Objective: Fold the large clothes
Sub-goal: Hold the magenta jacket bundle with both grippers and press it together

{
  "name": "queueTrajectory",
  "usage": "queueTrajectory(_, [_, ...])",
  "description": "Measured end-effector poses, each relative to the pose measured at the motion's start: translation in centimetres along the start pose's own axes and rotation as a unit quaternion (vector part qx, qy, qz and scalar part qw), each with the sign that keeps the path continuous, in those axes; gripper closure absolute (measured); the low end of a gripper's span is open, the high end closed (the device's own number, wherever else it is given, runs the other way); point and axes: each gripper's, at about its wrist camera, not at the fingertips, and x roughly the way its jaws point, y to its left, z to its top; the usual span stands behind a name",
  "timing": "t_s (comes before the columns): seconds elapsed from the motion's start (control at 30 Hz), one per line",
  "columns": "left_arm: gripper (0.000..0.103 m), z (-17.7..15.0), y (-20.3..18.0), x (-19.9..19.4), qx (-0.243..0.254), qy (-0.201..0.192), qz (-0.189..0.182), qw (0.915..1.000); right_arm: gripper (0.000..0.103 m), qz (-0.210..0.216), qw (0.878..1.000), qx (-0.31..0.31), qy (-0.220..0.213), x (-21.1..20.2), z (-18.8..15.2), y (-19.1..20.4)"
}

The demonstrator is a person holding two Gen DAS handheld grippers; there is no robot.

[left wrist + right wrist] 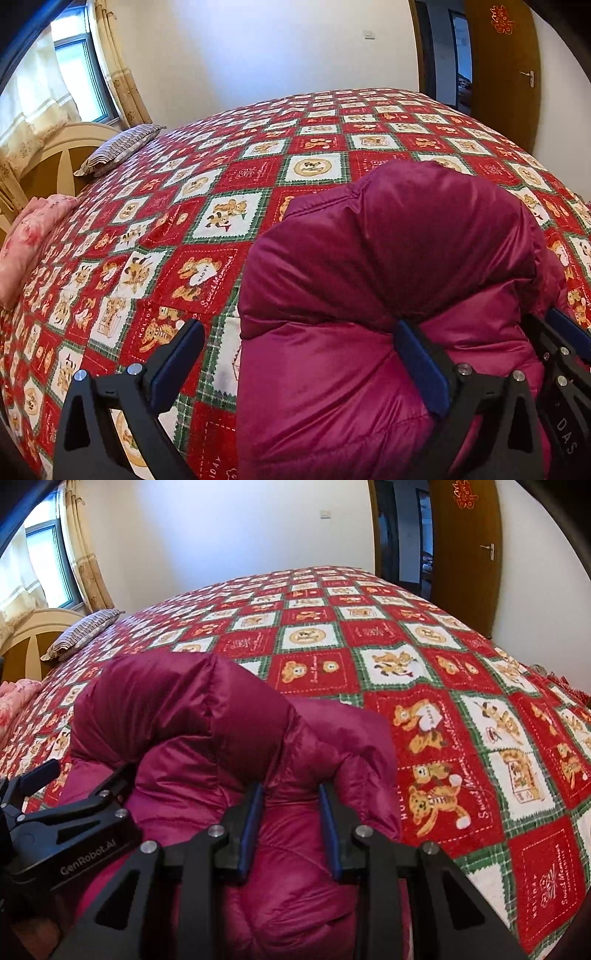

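Note:
A puffy magenta down jacket (391,280) lies bunched on the red patchwork bedspread (207,206); it also shows in the right wrist view (207,746). My left gripper (295,343) is open wide, its right finger (421,365) pressed into the jacket's top and its left finger over the bedspread. My right gripper (290,805) has its jaws closed narrowly on a fold of the jacket. The left gripper (74,786) also shows at the left in the right wrist view, and the right gripper (565,339) at the right edge in the left wrist view.
A striped pillow (118,147) and a pink pillow (33,229) lie by the wooden headboard (55,147) at the left. A curtained window (74,74) is behind. A wooden door (506,74) stands at the far right past the bed's end.

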Motion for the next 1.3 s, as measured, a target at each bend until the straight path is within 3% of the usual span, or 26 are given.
queueTrajectory(1.3, [0.001,-0.23,0.04,0.47,0.003,0.003,0.007,1.0,0.069,-0.024,0.999,-0.021,0.003,0.62,-0.21,0.86])
